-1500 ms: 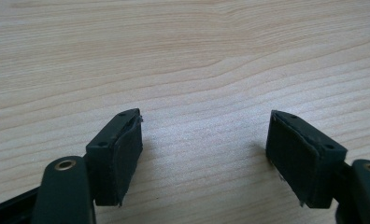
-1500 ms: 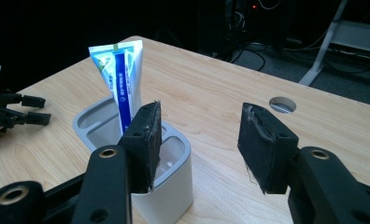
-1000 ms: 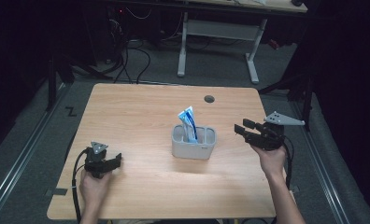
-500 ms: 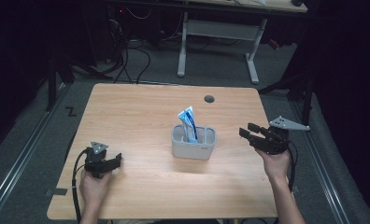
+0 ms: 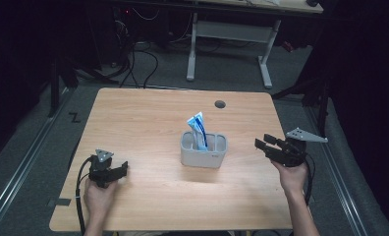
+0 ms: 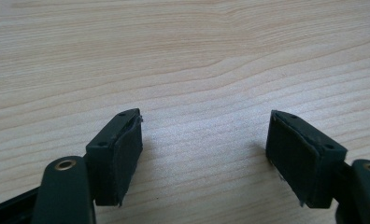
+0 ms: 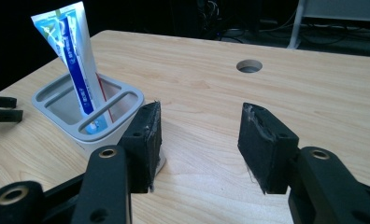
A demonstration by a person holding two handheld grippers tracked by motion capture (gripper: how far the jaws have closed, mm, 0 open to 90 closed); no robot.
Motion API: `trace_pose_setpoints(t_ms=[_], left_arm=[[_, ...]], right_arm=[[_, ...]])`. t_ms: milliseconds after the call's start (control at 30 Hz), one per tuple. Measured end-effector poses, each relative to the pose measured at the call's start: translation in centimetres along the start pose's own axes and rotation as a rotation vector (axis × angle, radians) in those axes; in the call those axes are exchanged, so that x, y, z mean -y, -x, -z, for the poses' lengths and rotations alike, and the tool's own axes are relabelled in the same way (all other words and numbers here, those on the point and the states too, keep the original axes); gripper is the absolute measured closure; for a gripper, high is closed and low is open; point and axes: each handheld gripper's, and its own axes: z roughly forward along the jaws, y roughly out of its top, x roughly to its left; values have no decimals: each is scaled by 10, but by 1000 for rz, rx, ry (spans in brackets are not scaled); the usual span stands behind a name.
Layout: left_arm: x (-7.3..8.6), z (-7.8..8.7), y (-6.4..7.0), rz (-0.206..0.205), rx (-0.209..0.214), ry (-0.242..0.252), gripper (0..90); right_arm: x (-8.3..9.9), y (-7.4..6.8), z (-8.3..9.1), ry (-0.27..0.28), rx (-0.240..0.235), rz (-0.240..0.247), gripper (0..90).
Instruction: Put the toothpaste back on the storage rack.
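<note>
A grey divided holder [image 5: 202, 151] stands at the table's middle, and a blue and white toothpaste tube [image 5: 197, 129] stands upright in its left compartment. My right gripper [image 5: 259, 143] hovers to the right of the holder, open and empty, jaws pointing at it. The right gripper view has the holder [image 7: 82, 116] and the tube [image 7: 70, 56] just left of my open right gripper [image 7: 199, 135]. My left gripper [image 5: 121, 169] rests near the table's front left, open with nothing in it. Bare wood lies between the jaws of my left gripper [image 6: 204, 140].
A round cable hole [image 5: 220, 104] sits in the wooden table [image 5: 143, 118] behind the holder. The other gripper's jaw tips [image 7: 1, 108] show past the holder in the right gripper view. A white desk frame [image 5: 229, 29] and cables stand on the floor beyond the table.
My right gripper has drawn back a little from the holder, to the right and toward the person. The left gripper has stayed put.
</note>
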Motion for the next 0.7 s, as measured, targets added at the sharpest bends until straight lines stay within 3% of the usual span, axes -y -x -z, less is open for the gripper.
trace_pose_setpoints(t_ms=[700], left_arm=[[0,0,0,0,0,0,276]], right_arm=[[23,10,-5,-31,27,-41,494]])
